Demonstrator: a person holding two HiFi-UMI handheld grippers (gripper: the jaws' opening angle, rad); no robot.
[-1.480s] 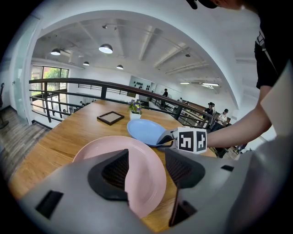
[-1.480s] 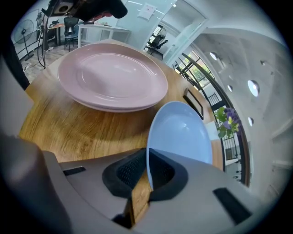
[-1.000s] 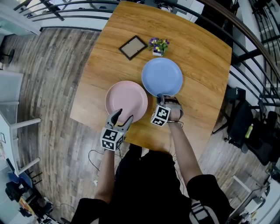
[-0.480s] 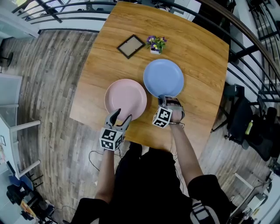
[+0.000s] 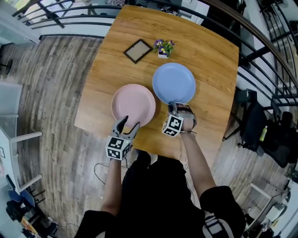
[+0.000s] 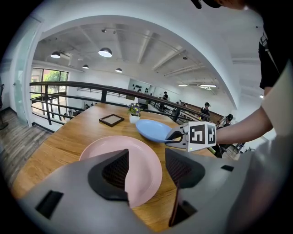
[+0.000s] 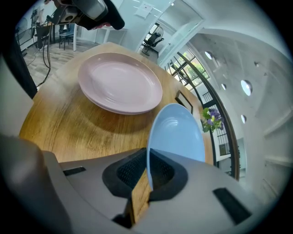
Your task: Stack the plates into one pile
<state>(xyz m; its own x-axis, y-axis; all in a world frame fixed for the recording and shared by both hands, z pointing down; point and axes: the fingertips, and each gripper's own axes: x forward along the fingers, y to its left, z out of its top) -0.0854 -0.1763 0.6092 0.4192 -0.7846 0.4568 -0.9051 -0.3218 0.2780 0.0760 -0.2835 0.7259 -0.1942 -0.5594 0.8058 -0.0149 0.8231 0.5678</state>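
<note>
A blue plate [image 5: 173,82] [image 7: 178,132] is pinched at its near rim by my right gripper [image 5: 171,103] [image 7: 147,170], which is shut on it; the plate's near edge is tilted up off the wooden table [image 5: 209,51]. A pink plate [image 5: 133,105] [image 6: 119,153] [image 7: 120,81] lies flat to its left. My left gripper [image 5: 128,125] [image 6: 146,169] hovers open at the pink plate's near rim, nothing between its fingers. In the left gripper view the right gripper [image 6: 176,135] shows gripping the blue plate [image 6: 153,130].
A small picture frame [image 5: 138,50] and a little pot of purple flowers [image 5: 164,48] sit at the table's far side. A railing [image 5: 70,14] runs behind the table, and wooden floor lies to the left. The table's near edge is just below both grippers.
The right gripper has lifted the blue plate's near rim slightly. The left gripper has stayed at the pink plate's edge.
</note>
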